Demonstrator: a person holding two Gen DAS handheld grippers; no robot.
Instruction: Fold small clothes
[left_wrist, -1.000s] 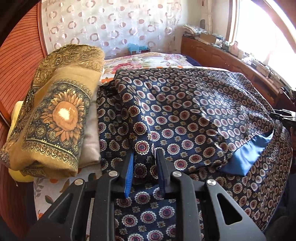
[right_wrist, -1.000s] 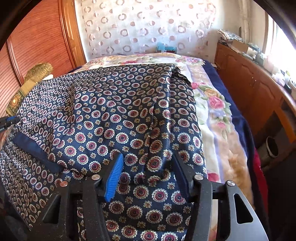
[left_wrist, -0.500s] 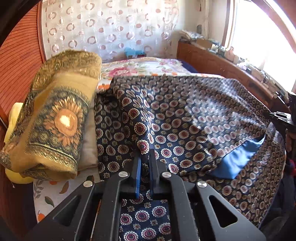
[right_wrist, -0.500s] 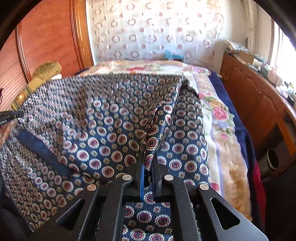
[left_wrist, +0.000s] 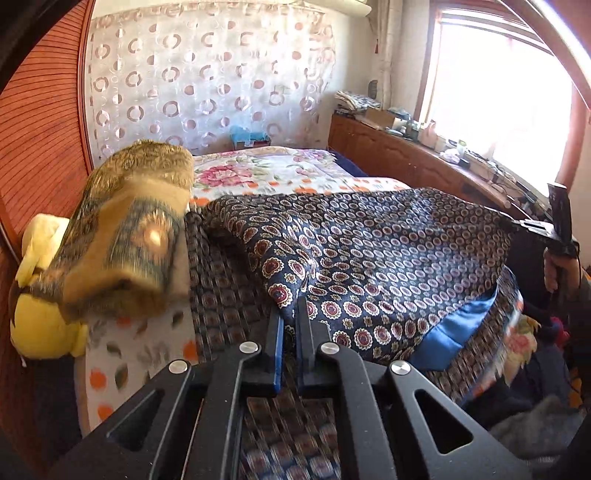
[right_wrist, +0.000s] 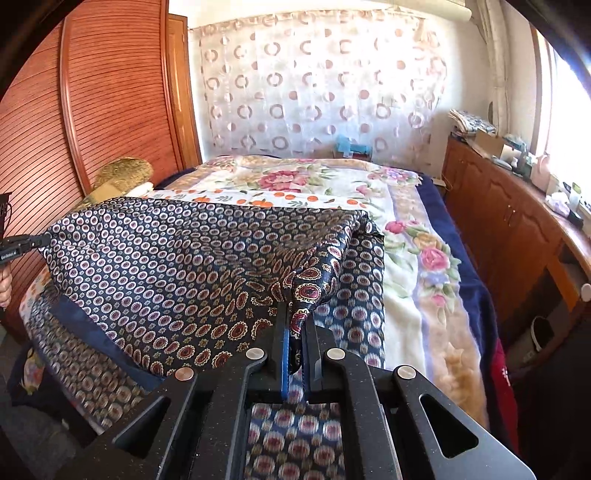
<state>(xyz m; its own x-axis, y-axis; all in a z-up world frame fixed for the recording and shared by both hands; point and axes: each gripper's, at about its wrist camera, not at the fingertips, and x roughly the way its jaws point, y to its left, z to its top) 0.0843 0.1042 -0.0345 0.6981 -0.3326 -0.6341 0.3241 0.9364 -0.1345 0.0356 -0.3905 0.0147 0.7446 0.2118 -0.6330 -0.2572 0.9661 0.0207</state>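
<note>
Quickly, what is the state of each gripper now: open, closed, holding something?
Left gripper: closed, pinching the navy patterned silky cloth.
Right gripper: closed, pinching a fold of the same cloth.

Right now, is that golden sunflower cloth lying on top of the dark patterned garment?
No, the golden sunflower cloth sits folded beside the dark patterned garment, on a yellow cushion by the wooden wall.

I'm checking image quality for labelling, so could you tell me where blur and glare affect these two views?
Left wrist view: the window is blown out white; the gold cloth and the near fabric under the gripper are smeared by motion. Right wrist view: glare only at the right edge; the patterned cloth is mostly sharp, blurred nearest the lens.
</note>
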